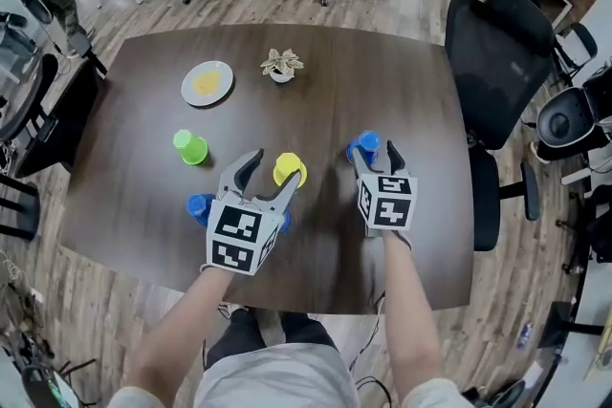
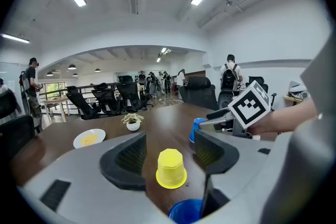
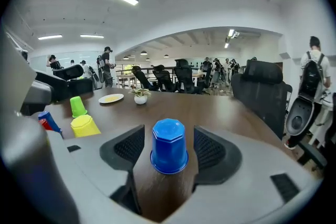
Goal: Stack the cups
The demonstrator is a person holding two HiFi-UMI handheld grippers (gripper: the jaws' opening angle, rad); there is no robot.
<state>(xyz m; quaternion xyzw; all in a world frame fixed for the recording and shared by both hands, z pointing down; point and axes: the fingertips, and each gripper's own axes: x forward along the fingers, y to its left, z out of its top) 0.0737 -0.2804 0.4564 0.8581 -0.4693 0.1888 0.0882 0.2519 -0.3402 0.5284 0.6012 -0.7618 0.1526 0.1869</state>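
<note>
Cups here stand apart on the table (image 1: 325, 81), none stacked yet. Your right gripper (image 3: 169, 147) has its jaws apart around a blue cup (image 3: 169, 136) that sits mouth down, with a gap showing at each pad. Your left gripper (image 2: 170, 147) is spread just as wide, and the yellow cup (image 2: 171, 169), also mouth down, stands between its pads, untouched.

I judge this to be the reach before a grasp. Next you need to close on one cup, lift it clear, and lower it squarely over another.

A second blue cup (image 2: 188, 211) sits right under your left gripper. It is cut off at the frame edge there and half hidden in the head view, so I cannot tell which way up it stands. The green cup (image 1: 190, 147) stands free, further left.
</note>
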